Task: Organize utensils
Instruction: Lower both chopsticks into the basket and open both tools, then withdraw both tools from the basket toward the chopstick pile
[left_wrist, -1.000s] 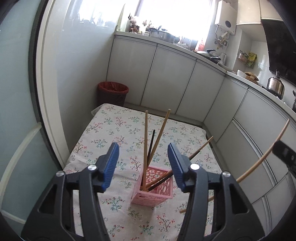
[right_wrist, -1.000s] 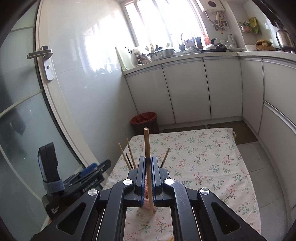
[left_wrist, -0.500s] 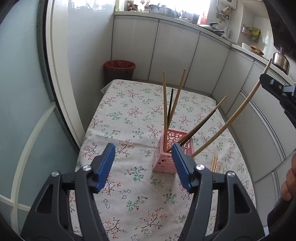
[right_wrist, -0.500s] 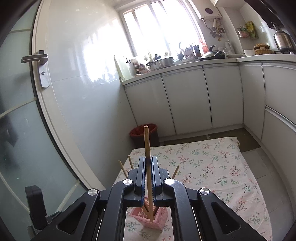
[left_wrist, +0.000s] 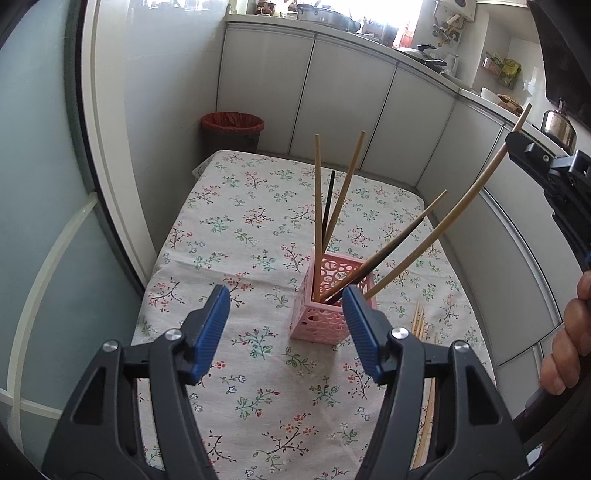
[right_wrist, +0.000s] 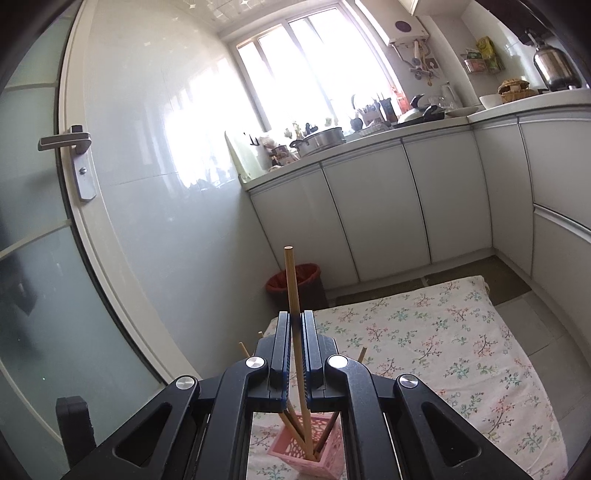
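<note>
Right claw: the right gripper (right_wrist: 294, 360) was closed on a long pale bamboo chopstick (right_wrist: 293, 291), its blue pads pressing the shaft near the middle.
Left claw: the left gripper (left_wrist: 286, 332) stood open and empty, low over the table with the flowered cloth (left_wrist: 236, 236).
Chopstick place: its lower tip was already inside the small pink plastic basket with lace-pattern holes (left_wrist: 325, 321), beside the other wooden and dark chopsticks (left_wrist: 317, 206) leaning there.
Handling: the stick looked light, thin and stiff, with a smooth round shaft, so it could turn or slip between the pads; a hold near the middle seemed best.
Basket: it looked light too, and a sideways push from the stick could probably tip it.
Left view only: more pale chopsticks (left_wrist: 419, 323) lay on the cloth at the right of the basket, and a hand (left_wrist: 570, 332) held the right gripper's handle.
Right view only: the clamped pads showed closely; whether the tip touched the basket floor I could not tell.
</note>
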